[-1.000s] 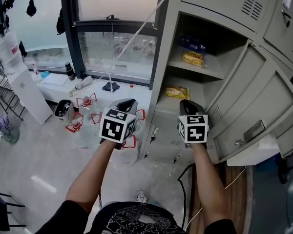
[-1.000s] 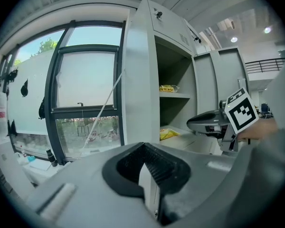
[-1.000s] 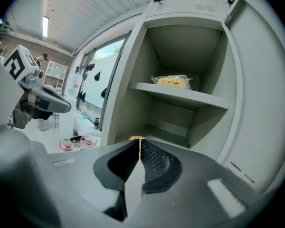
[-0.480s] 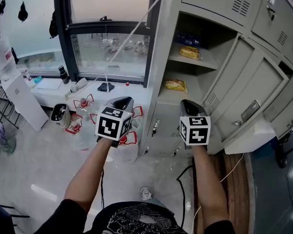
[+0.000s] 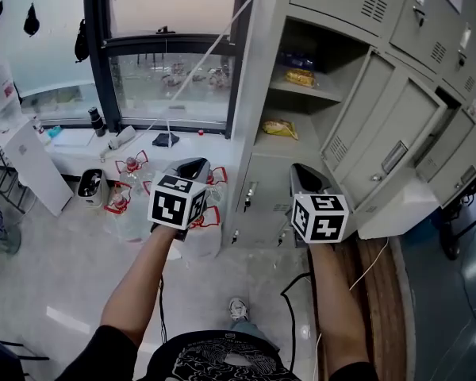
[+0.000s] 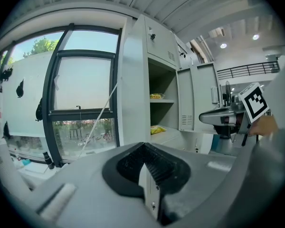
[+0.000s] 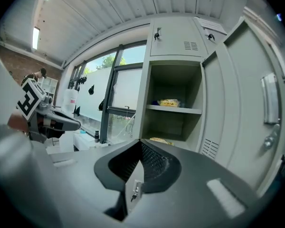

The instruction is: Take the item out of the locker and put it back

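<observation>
The left tongs point(image 5: 192, 167) hang closed and empty, well left of the open locker point(image 5: 252, 94). The right tongs point(image 5: 302, 175), also closed on nothing, are nearer. The yellow packet point(image 5: 279, 128) lies flat on the lower shelf, ahead and above them, lengthwise across the opening.

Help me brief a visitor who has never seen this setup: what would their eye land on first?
First, the open locker at upper right, with an upper snack packet on its top shelf and a lower snack packet on the shelf beneath. Then the left claw and right claw held out before it, both shut and empty, each bearing a black-and-white marker cube.
</observation>
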The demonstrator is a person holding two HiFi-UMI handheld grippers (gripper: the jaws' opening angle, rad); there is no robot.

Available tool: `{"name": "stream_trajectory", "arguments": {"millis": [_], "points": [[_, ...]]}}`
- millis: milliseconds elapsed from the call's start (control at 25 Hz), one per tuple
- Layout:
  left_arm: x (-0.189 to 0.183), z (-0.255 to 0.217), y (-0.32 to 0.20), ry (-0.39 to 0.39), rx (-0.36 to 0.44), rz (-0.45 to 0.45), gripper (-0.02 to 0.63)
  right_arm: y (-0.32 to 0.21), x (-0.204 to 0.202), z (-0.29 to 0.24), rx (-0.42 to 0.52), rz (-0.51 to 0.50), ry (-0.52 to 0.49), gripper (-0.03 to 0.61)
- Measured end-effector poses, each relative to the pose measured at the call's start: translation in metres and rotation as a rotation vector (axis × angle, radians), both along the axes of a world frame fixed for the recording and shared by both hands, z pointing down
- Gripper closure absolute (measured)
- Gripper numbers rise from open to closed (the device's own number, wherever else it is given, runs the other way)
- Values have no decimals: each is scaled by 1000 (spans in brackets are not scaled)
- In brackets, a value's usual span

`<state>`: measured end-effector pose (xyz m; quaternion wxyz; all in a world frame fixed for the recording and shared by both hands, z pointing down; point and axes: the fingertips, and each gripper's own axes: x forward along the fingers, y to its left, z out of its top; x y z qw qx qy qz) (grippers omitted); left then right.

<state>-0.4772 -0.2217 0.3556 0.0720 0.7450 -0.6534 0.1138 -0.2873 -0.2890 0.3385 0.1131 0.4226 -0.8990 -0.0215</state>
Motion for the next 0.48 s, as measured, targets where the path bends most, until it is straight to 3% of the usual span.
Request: {"name": "stream_trajectory", "arguments": {"millis": [160,480], "points": [[6,0,17,-3,10,14,612,24,5,-6,-2,-19,-70,554],[9,-1,41,-5,19,28,612,51,14,-6,4,-7,-73,554]]}}
